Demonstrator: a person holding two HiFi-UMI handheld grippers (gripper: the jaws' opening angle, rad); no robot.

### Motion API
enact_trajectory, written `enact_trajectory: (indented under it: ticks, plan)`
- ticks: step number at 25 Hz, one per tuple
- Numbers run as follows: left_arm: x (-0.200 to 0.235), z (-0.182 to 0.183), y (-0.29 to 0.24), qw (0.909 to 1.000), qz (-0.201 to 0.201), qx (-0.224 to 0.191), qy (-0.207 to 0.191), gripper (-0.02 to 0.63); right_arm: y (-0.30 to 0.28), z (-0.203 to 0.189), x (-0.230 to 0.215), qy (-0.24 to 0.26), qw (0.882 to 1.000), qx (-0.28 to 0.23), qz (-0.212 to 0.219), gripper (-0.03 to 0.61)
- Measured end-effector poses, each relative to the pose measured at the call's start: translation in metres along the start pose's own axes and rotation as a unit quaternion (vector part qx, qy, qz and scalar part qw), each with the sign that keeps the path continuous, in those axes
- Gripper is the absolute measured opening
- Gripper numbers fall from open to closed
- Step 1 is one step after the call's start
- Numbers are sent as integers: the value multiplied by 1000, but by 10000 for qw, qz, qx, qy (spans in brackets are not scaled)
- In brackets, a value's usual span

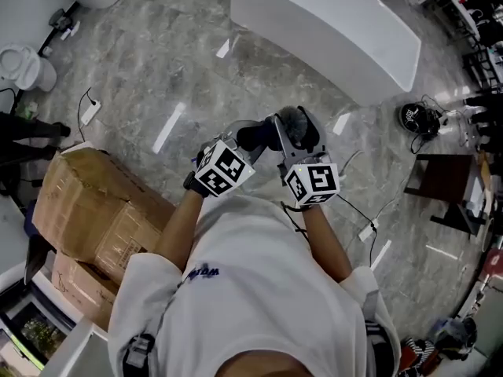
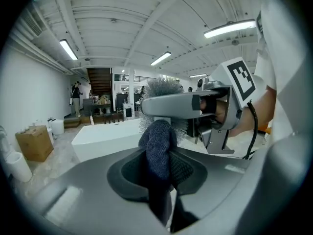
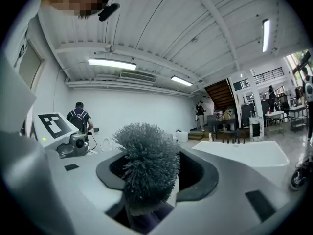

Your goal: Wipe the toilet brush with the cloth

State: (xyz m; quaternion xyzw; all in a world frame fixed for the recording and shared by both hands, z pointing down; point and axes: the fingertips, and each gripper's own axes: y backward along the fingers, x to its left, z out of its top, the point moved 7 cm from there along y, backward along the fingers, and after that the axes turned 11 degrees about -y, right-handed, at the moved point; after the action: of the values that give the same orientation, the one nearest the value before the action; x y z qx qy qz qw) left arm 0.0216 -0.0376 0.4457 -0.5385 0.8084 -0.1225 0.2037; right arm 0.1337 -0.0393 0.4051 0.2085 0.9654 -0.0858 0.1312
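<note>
In the head view I hold both grippers close together in front of my chest. The left gripper (image 1: pixel 250 141) is shut on a dark blue cloth (image 1: pixel 255 134), which bulges up between its jaws in the left gripper view (image 2: pixel 159 146). The right gripper (image 1: pixel 284 144) is shut on the toilet brush (image 1: pixel 296 124), whose round grey bristle head (image 3: pixel 146 163) stands above its jaws. From the left gripper, the cloth sits right in front of the bristles (image 2: pixel 164 94), touching or nearly touching them, with the right gripper (image 2: pixel 220 114) reaching in from the right. The brush handle is hidden.
A long white counter (image 1: pixel 330 22) stands ahead on the marble floor. Stacked cardboard boxes (image 1: pixel 86 210) are close on my left. A white toilet (image 1: pixel 23 65) and a power strip (image 1: pixel 90 112) lie far left. A dark table (image 1: pixel 444 183) and cables are on the right.
</note>
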Motion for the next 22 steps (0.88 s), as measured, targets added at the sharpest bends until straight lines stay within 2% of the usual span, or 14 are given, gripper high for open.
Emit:
enact_trajectory:
  ticks: [3, 6, 8, 11, 13, 15, 22]
  plan:
    - [-1, 0, 1, 9996, -49, -137, 225, 77, 0, 2, 1, 65, 9999, 105, -58, 230]
    - [4, 3, 0, 9991, 261, -102, 327, 90, -6, 4, 0, 19, 9997, 134, -187, 222]
    - [5, 2, -1, 9987, 401, -40, 323, 125, -6, 2, -1, -18, 9993, 187, -320, 221]
    - [4, 6, -4, 9990, 376, 47, 216, 175, -4, 1, -3, -27, 9989, 227, -411, 218]
    - [4, 6, -7, 9994, 321, 102, 104, 152, -6, 1, -4, -32, 9989, 219, -418, 218]
    - [4, 5, -8, 9994, 285, 210, 7, 79, -9, -2, -4, -66, 9988, 236, -419, 218]
    - [7, 1, -12, 9991, 109, 400, -127, 67, -16, -6, -9, -117, 9987, 305, -393, 218]
